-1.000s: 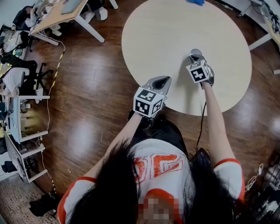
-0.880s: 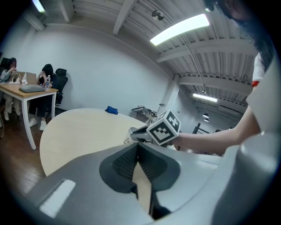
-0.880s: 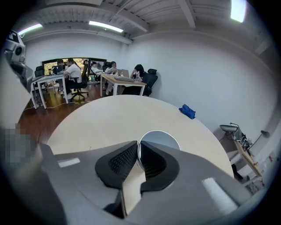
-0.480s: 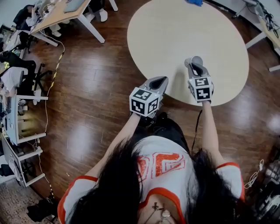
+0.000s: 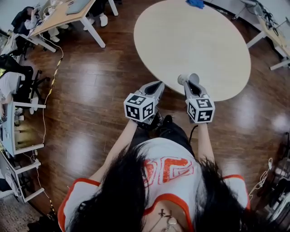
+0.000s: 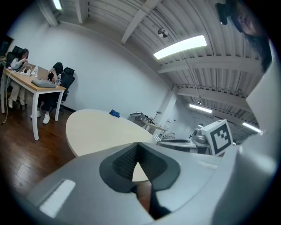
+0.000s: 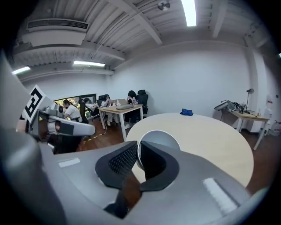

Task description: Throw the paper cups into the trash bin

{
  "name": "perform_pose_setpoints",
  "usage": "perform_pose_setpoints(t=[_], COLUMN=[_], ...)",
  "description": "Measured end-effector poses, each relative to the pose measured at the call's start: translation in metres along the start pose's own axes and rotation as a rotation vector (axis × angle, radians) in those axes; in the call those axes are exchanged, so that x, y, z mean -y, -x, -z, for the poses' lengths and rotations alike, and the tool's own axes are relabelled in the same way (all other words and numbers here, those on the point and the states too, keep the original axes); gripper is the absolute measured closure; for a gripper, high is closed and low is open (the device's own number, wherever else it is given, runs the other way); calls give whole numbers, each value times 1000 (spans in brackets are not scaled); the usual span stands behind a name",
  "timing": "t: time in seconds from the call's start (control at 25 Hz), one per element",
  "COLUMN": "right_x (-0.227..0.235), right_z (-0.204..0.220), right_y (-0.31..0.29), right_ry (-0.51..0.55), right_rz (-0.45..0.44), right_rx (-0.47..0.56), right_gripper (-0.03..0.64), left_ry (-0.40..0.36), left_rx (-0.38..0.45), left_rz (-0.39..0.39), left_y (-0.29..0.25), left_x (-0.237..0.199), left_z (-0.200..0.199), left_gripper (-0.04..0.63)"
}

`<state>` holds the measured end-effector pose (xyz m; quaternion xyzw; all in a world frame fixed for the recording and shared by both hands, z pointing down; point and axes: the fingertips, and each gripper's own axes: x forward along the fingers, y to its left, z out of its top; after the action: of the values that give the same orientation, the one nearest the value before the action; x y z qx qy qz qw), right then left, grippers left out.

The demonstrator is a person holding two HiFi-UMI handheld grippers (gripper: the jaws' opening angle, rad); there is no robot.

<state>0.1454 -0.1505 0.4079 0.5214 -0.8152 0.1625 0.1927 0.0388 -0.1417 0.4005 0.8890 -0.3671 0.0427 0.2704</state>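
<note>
Person stands at the near edge of a round table [image 5: 195, 41], a gripper in each hand, wooden floor [image 5: 90, 104] underfoot.

Right gripper [image 7: 137, 147]: jaws drawn in close, pinching the thin wall of a paper cup [image 7: 164, 138]. In the right gripper view the cup shows as a pale round disc just beyond the pads, its left edge caught between them, with the tabletop [image 7: 210, 132] behind it. In the head view the right gripper [image 5: 189, 84] points away from the body and the cup [image 5: 186, 79] sits at its tip, over the table's near rim. Cannot tell whether the cup rests on the tabletop or hangs clear of it.

Left gripper [image 6: 137, 145]: jaws pressed together at the tips, nothing between them. In the head view it [image 5: 153, 88] is held just off the table's near edge, above the floor and beside the right gripper, the two close but apart. Its own view looks across the table [image 6: 96, 127] and catches the right gripper's marker cube [image 6: 218, 136] off to the right.

A small blue object [image 5: 195, 3] lies at the table's far edge, well apart from the cup. A desk [image 5: 63, 13] with seated people [image 7: 105, 102] stands beyond, to the left.
</note>
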Motion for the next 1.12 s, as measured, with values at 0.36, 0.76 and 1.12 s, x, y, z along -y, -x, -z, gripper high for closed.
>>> perform_pose_setpoints(t=[0.36, 0.76, 1.12], right_x=[-57, -107, -140], right_z=[33, 66, 107], right_y=[20, 39, 72], right_ry=[-23, -56, -102], right_rz=[-13, 17, 69], right_rx=[-40, -72, -112], right_gripper=[589, 589, 589], left_ry=[32, 46, 33], left_rx=[-23, -66, -127], left_rz=[-5, 52, 77], left_y=[43, 83, 125], left_x=[-15, -13, -2], left_z=[30, 64, 102], left_gripper=[595, 595, 595])
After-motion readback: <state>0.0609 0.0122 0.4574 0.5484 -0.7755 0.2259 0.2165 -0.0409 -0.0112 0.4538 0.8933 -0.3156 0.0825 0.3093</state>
